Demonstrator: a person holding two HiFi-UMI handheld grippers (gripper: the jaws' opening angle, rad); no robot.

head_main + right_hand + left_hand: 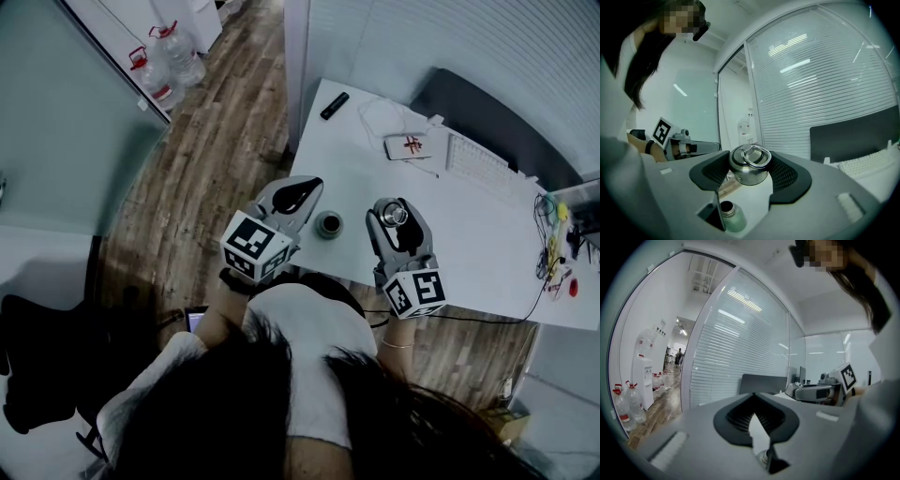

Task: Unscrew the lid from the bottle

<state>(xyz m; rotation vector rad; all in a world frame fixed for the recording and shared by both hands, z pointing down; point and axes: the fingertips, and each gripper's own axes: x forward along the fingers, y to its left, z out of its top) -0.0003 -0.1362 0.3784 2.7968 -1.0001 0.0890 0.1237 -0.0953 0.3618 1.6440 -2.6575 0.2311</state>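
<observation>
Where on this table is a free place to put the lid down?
Bare table lies between the lid and the tangled cables, in front of the keyboard. A smaller patch: between the black object and the bottle. Crowded around the white device and keyboard.

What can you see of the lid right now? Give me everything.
The lid is a round, shiny metal cap, steel by its look, with a ring handle lying on its top. It is off the bottle, whose open mouth shows below it in the right gripper view. The right gripper holds it in the air, its black ribbed fingers pressing on opposite sides. It sits slightly tilted, ringed top toward that gripper's camera. Nothing else touches it.
</observation>
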